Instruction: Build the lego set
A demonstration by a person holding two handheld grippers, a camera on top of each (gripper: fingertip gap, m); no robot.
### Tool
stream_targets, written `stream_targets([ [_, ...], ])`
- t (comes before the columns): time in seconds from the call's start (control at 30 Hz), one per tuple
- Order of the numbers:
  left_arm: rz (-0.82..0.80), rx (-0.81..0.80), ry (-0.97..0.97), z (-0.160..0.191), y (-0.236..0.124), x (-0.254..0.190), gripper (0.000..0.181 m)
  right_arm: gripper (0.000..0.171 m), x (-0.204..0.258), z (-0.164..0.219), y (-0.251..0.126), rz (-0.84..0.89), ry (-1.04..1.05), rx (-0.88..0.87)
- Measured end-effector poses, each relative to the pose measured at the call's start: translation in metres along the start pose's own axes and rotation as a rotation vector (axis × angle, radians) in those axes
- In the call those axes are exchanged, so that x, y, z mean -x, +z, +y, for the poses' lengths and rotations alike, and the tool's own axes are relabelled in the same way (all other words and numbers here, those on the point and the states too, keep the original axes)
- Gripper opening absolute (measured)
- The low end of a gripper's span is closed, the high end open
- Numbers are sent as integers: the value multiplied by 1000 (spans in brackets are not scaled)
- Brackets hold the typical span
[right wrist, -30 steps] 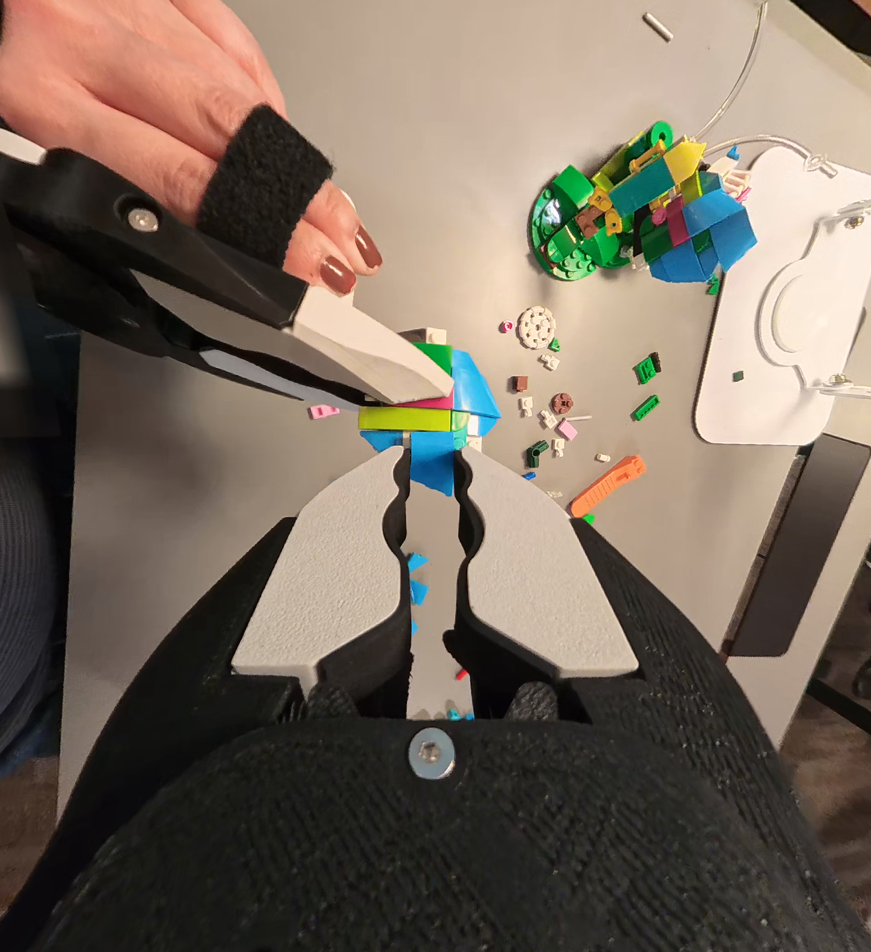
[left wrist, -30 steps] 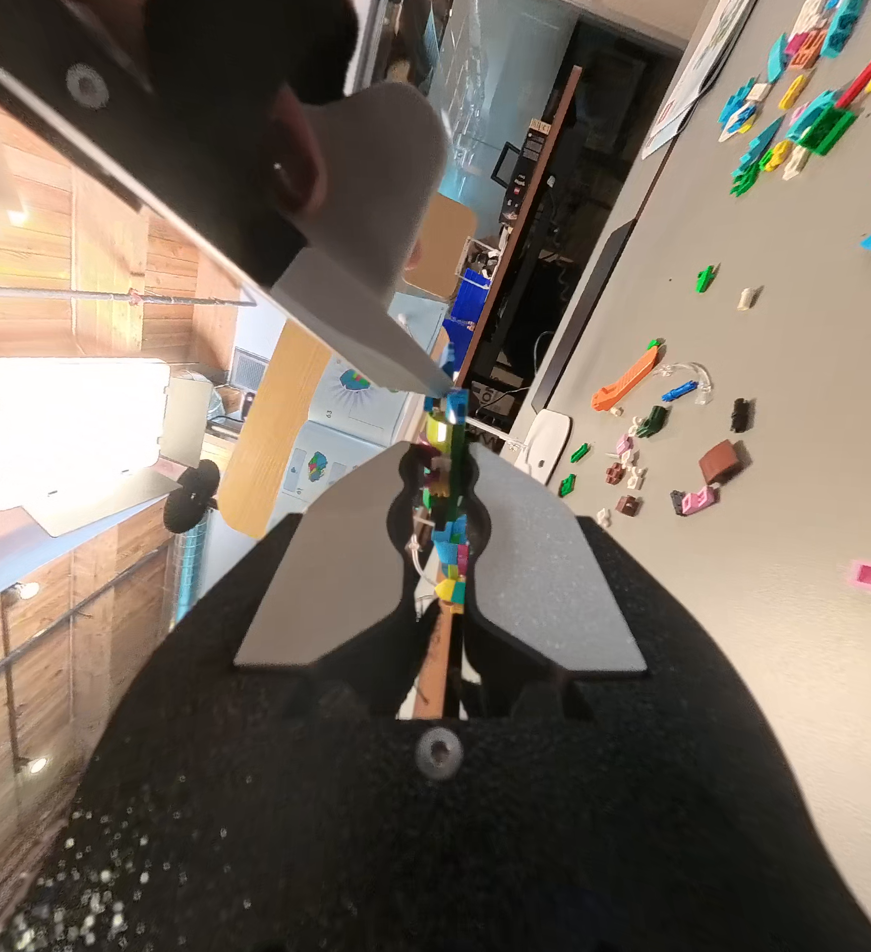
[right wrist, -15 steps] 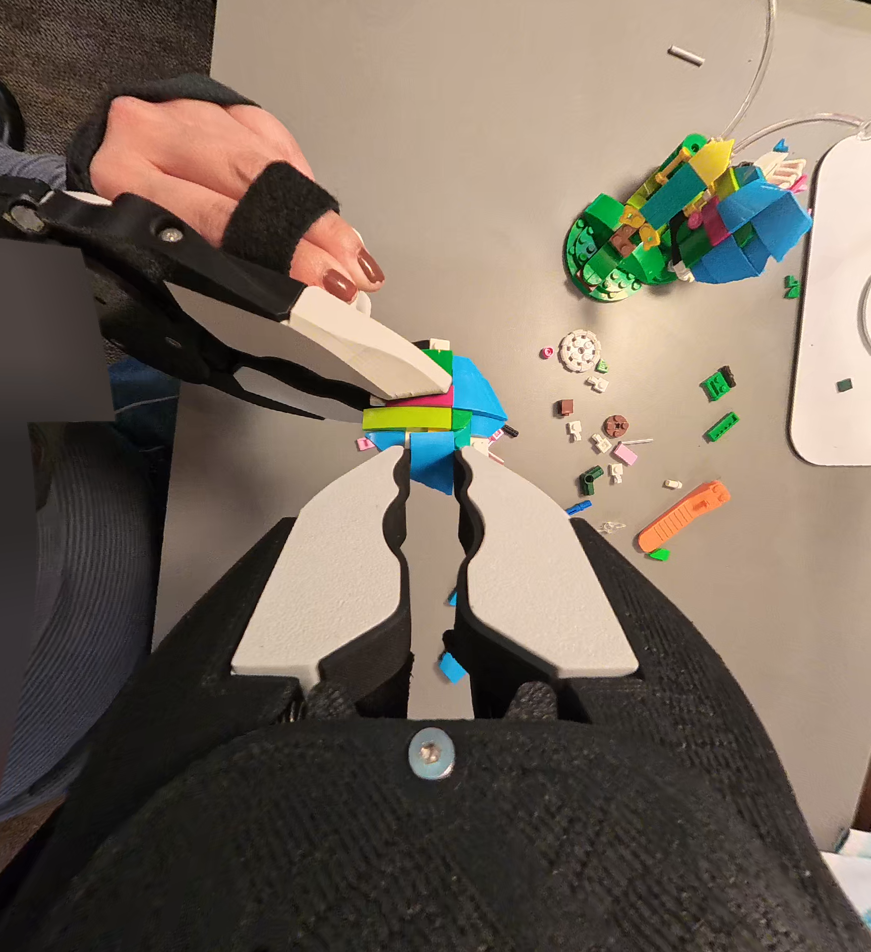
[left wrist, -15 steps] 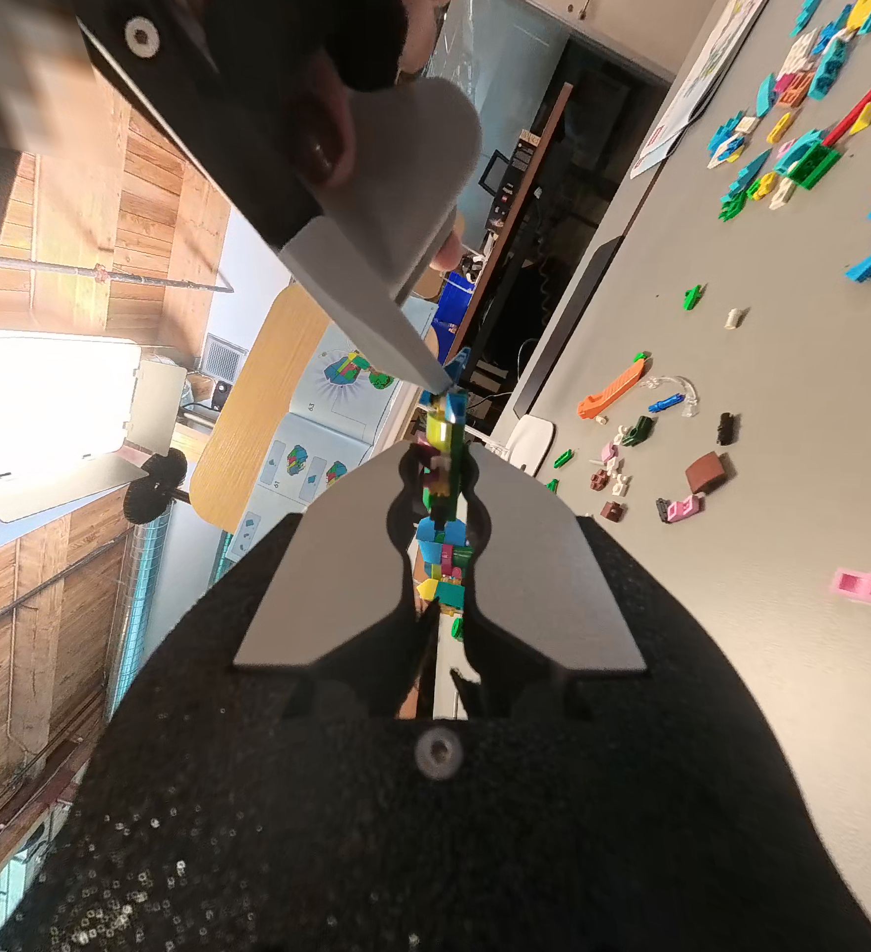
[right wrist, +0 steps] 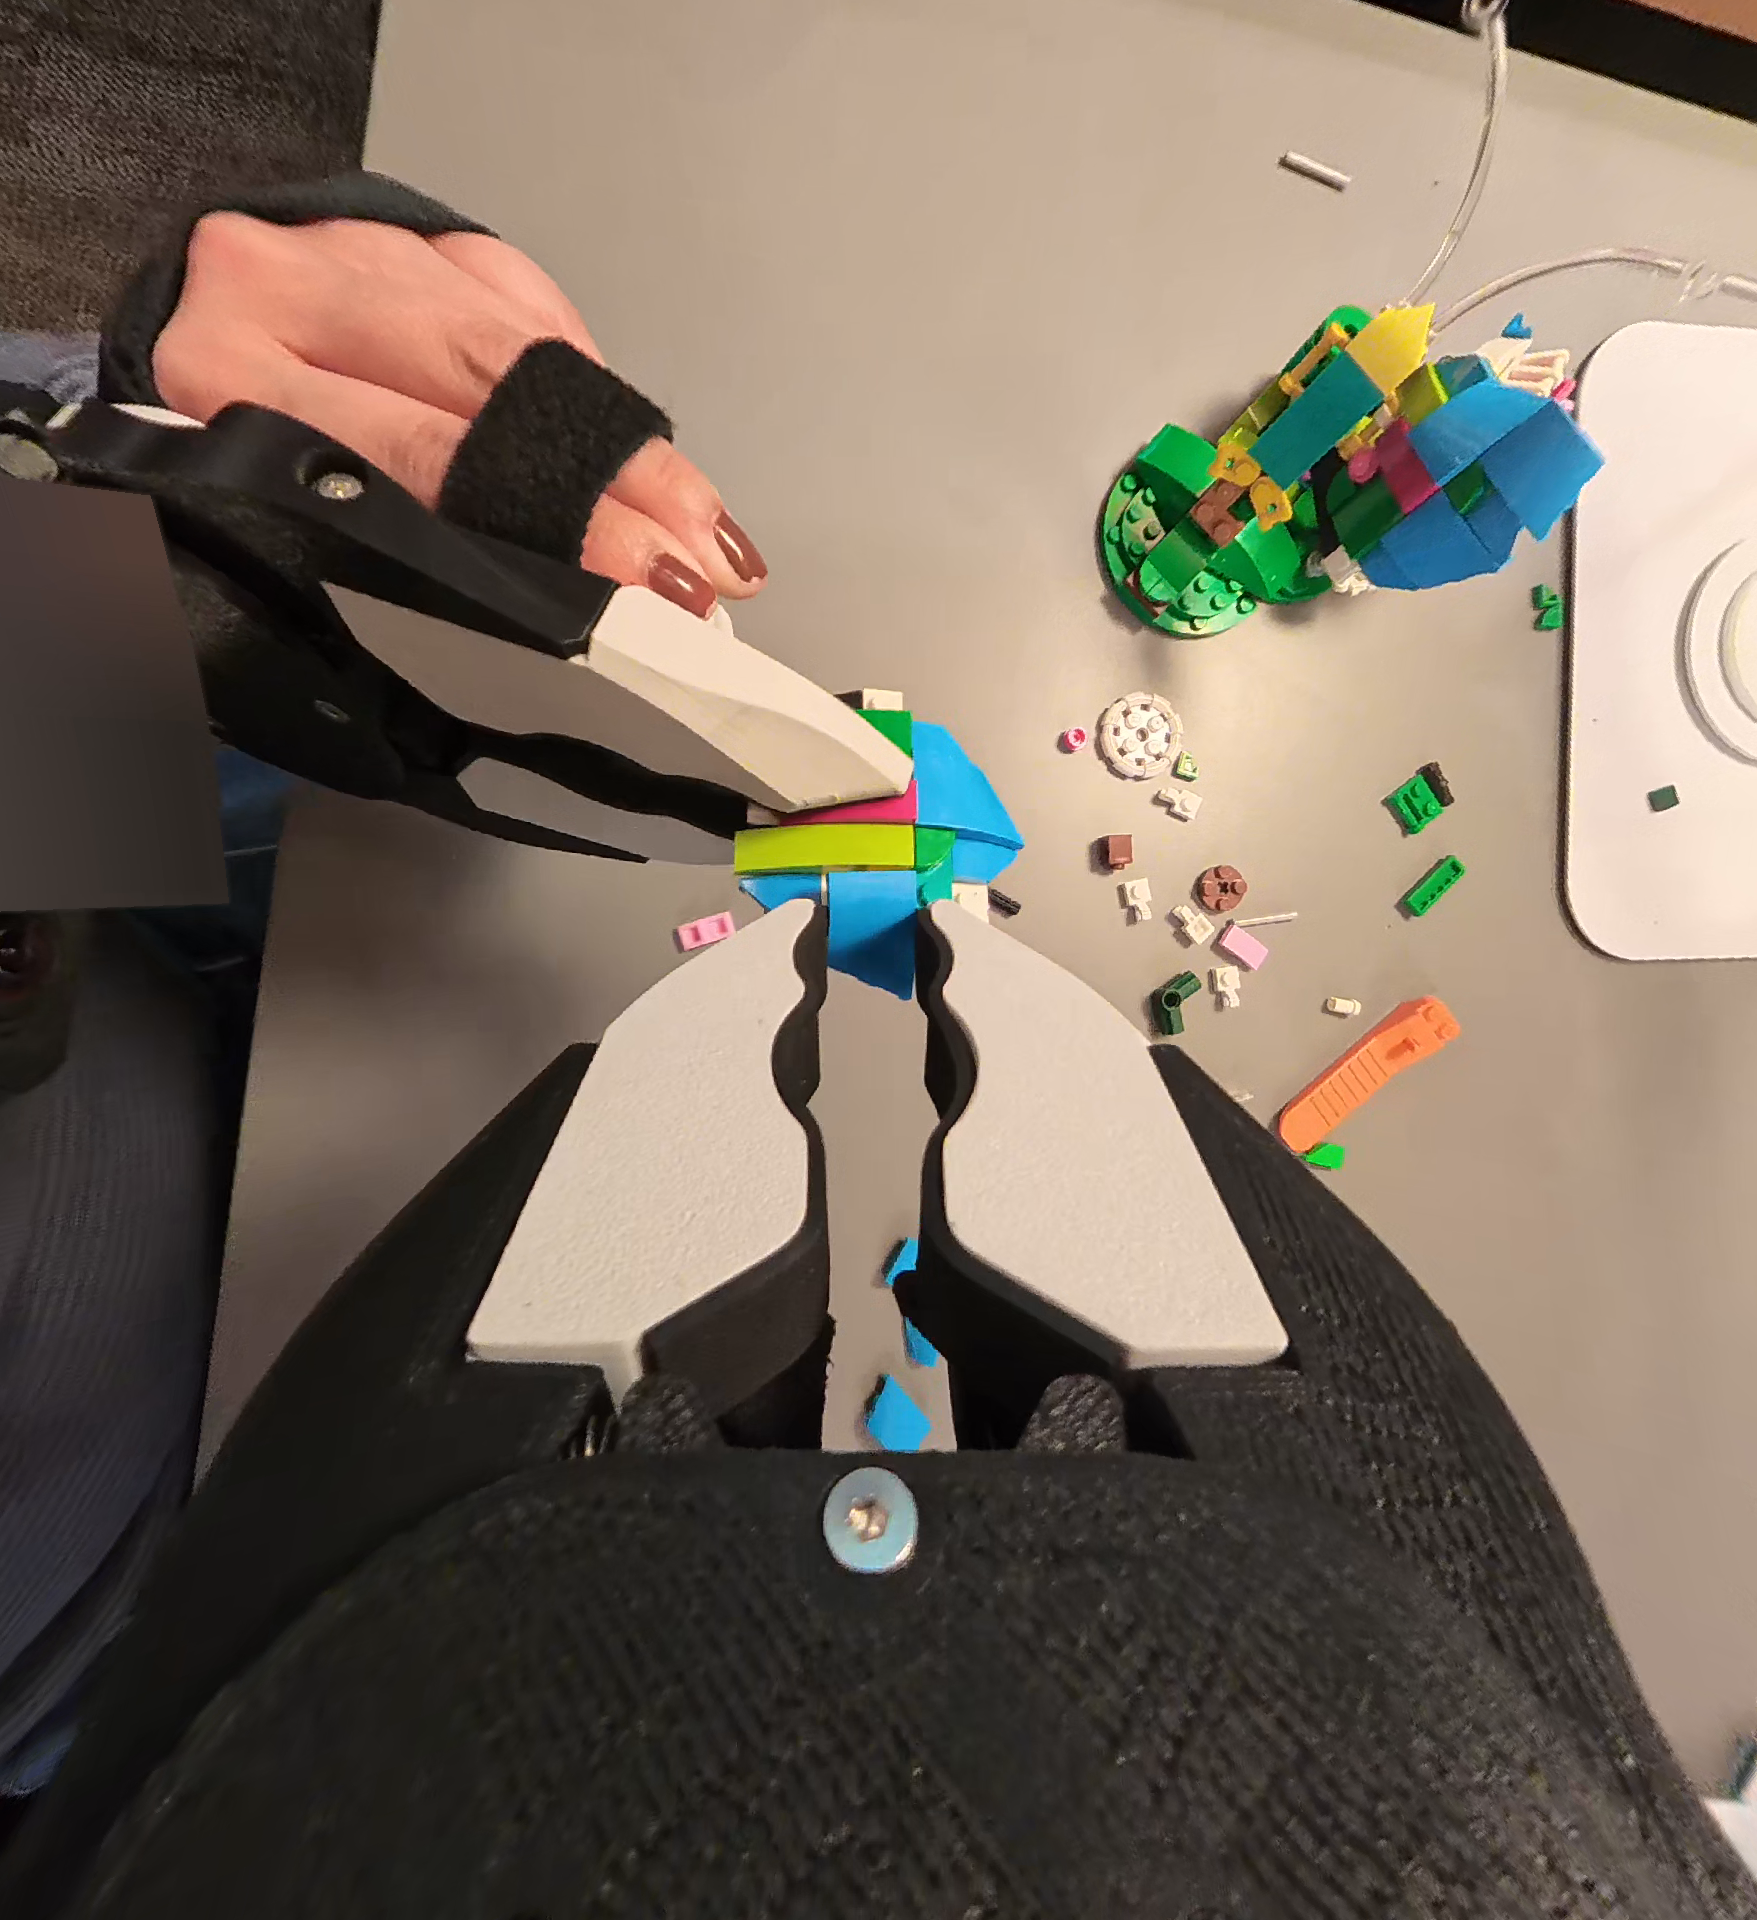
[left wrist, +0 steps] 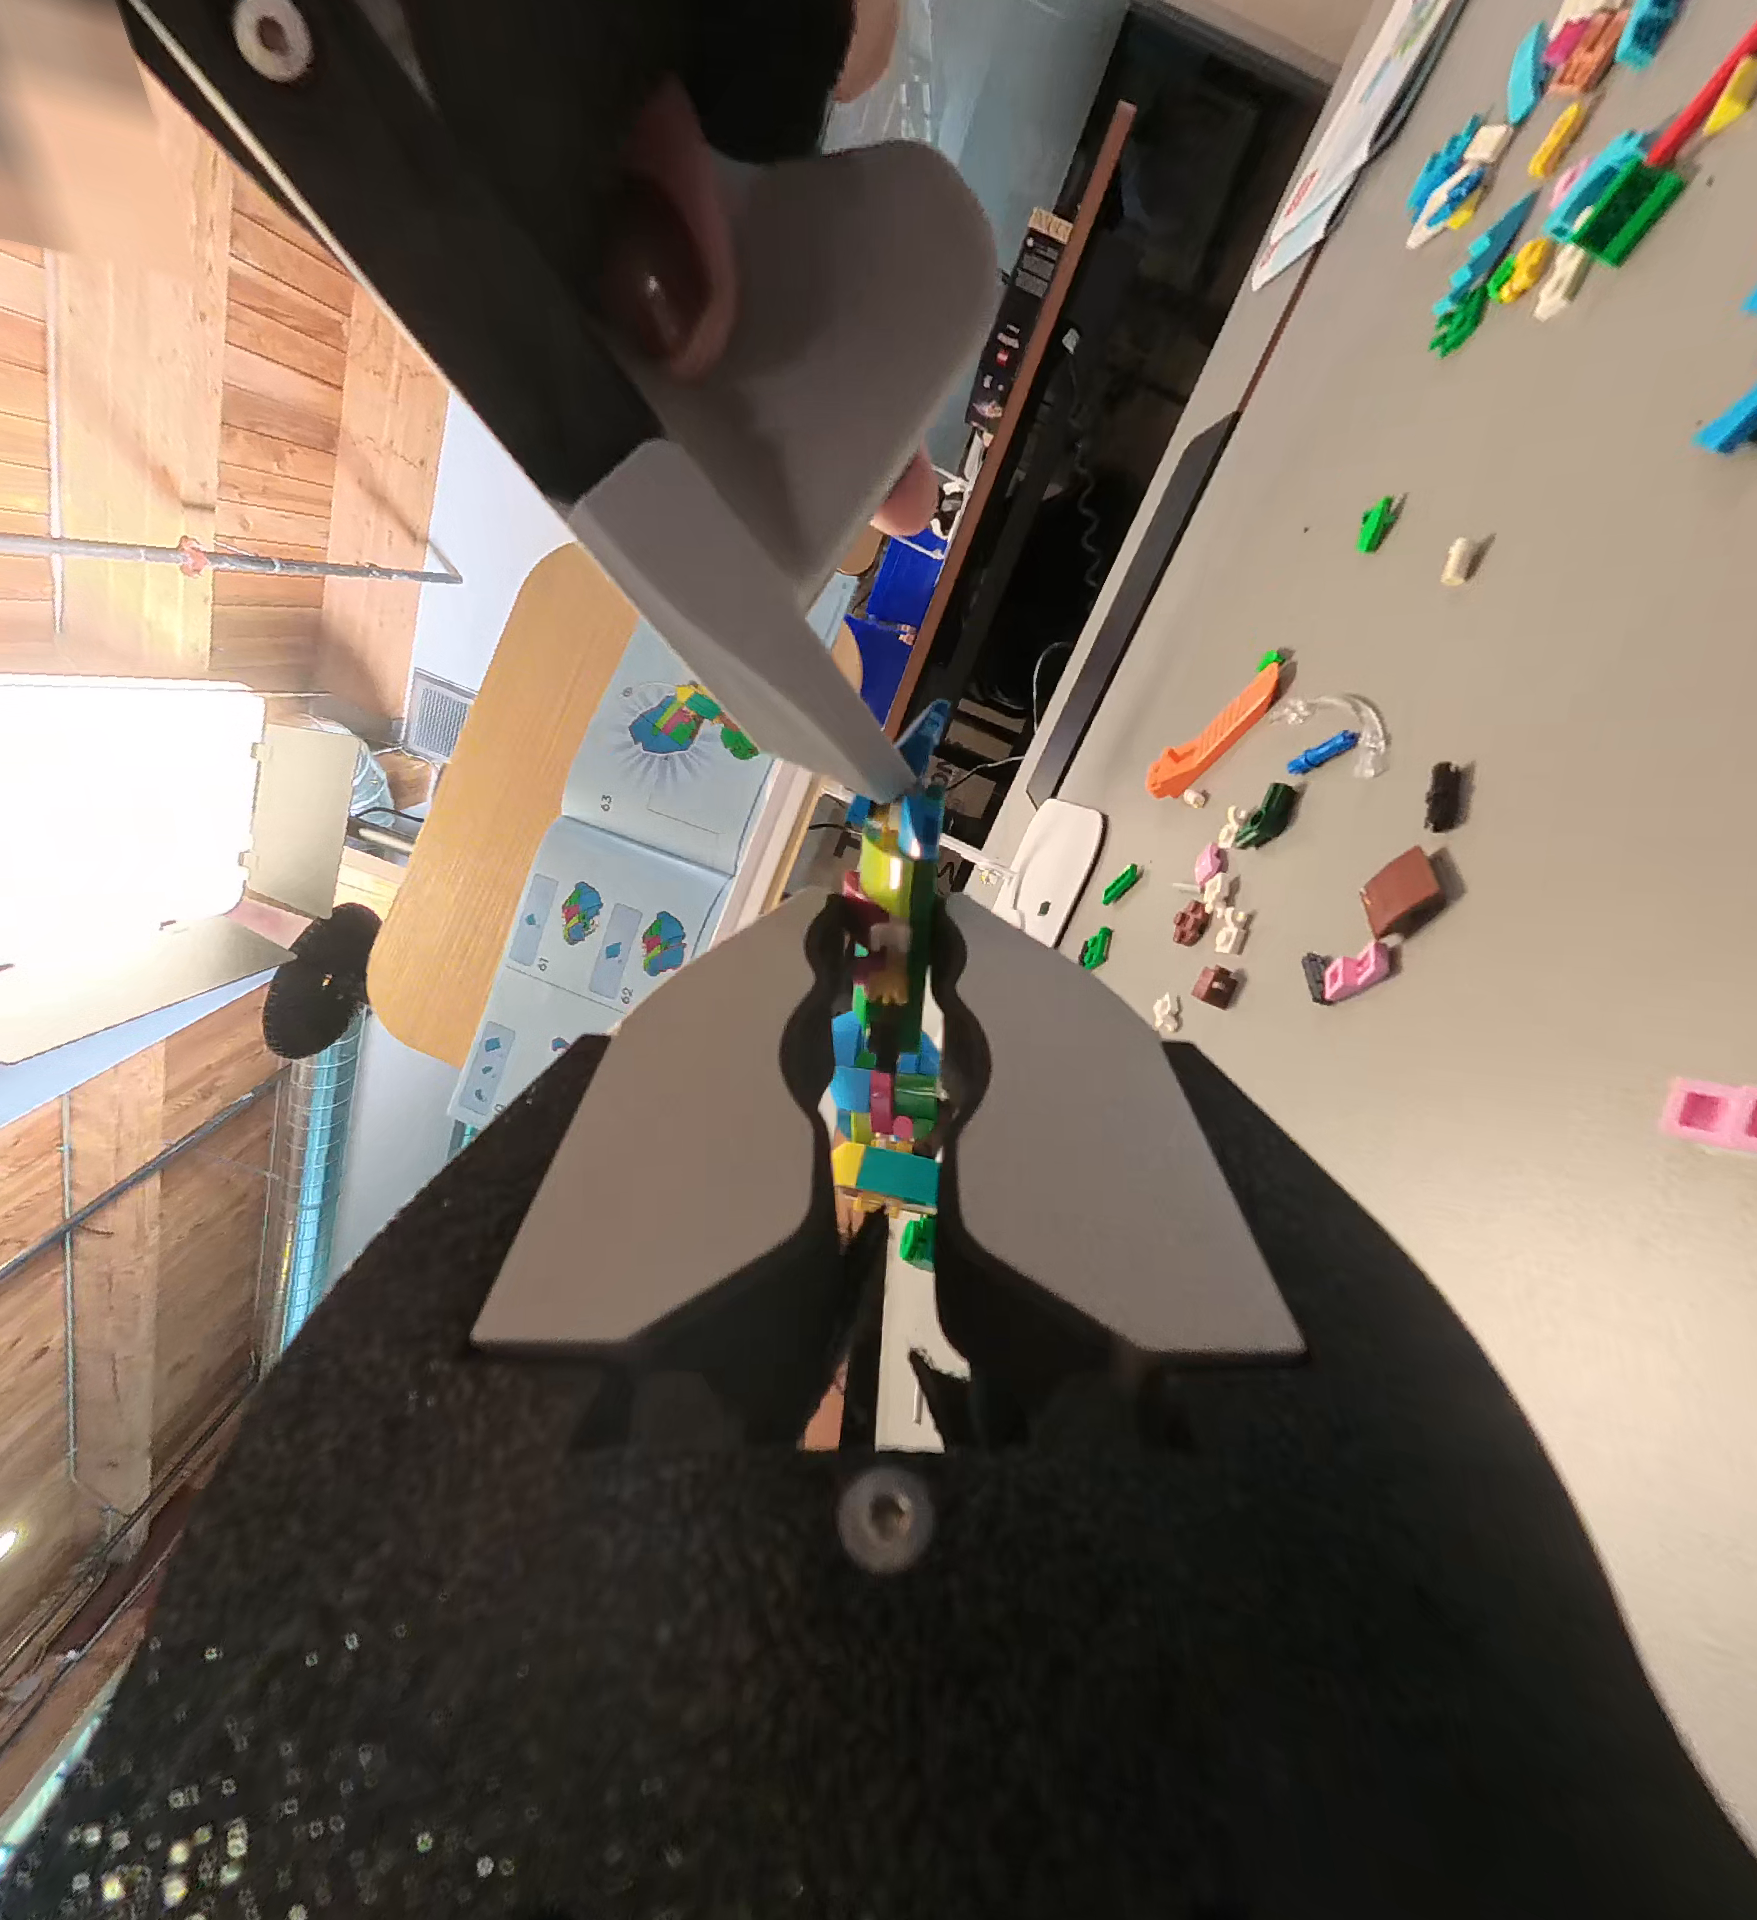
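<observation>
I hold a half-built lego cluster [right wrist: 853,831] in the air above the grey table [right wrist: 853,312], pinched from 2 sides. My left gripper [left wrist: 889,935] is closed narrow on its lime, pink and green layers, and my right gripper [right wrist: 869,920] is closed on a blue wedge piece [right wrist: 869,930] at the cluster's near edge; I judge I am pressing that wedge home.

A good share looks done: a finished section [right wrist: 1352,478] of green, blue and yellow lies farther off on the table, near a white pad [right wrist: 1622,831]. Plenty is left, I think. Small loose parts [right wrist: 1196,894] and an orange brick separator [right wrist: 1367,1070] lie scattered between, and the left wrist view shows more unsorted bricks [left wrist: 1580,177] far across the table. The open instruction booklet [left wrist: 625,894] stands beyond the edge.
</observation>
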State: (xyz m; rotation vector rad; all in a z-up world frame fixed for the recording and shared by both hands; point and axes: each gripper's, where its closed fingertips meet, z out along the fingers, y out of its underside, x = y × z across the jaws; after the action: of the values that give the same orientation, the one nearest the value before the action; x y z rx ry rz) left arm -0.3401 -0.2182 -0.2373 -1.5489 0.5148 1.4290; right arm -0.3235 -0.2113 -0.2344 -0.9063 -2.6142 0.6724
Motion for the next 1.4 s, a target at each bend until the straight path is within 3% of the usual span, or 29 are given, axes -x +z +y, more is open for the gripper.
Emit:
stream_targets([
  [0.03, 4, 2, 0, 1, 0, -1, 14, 14, 0, 1, 1, 1, 2, -1],
  [1.03, -27, 9, -10, 10, 1, 0, 15, 14, -8, 8, 1, 89, -19, -16],
  [1.23, -41, 38, -29, 24, 2, -1, 15, 14, -16, 9, -4, 212, 26, -160],
  [1.4, -50, 45, -129, 33, 3, 2, 14, 14, -20, 18, 1, 377, 122, -413],
])
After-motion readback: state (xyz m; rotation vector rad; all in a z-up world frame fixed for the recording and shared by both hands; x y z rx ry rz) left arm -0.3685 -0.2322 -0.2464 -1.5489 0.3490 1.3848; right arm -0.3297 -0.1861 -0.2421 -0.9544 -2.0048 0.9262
